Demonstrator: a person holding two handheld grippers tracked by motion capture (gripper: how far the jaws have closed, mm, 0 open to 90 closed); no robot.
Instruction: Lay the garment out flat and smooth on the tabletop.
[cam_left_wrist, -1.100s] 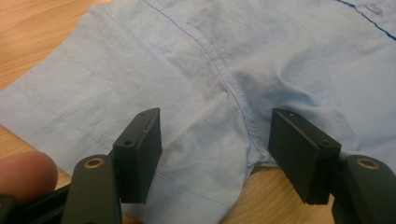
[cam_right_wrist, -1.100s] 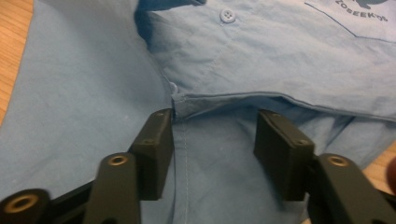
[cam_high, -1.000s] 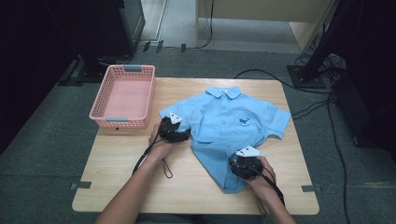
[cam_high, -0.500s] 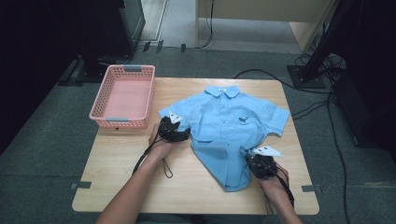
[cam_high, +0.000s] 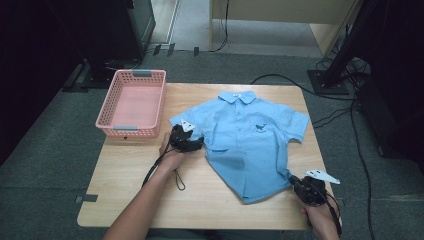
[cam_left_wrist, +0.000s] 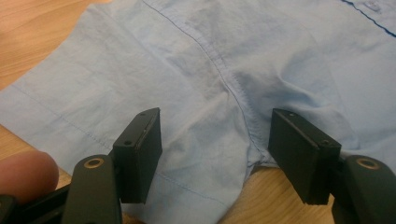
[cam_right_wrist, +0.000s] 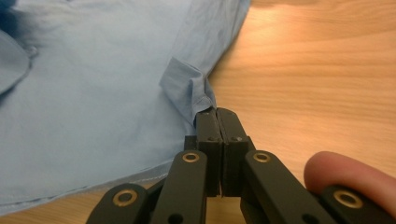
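Wooden table (cam_high: 200, 200) w/ a light-blue short-sleeved shirt (cam_high: 250, 145) spread front-up across its middle, collar at the far edge, hem toward the person; pink basket (cam_high: 132, 105) sits at the table's far-left corner, apart from the shirt & empty as far as the high view shows. Left gripper (cam_high: 189, 142) is at the shirt's left sleeve/underarm; in the left gripper view its jaws stand wide apart over the armpit seam (cam_left_wrist: 240, 116), nothing caught btwn them. Right gripper (cam_high: 305, 187) is at the hem corner near the table's right-front edge; in the right gripper view (cam_right_wrist: 218, 116) its jaws are pressed together w/ a small bunched fold of the hem corner (cam_right_wrist: 191, 88) right at the tips. Risks, as a guess: that pinch looks shallow, only the very tips on cloth, so any pull toward the right could slip it free. W/ the left side unheld, a tug from the right could drag the whole shirt across the table & skew it instead of flattening it. Right hand is close to the table edge, so the hem may get pulled over the edge. If the left closes where it is, it could grab a thick wad at the seam & leave a crease.
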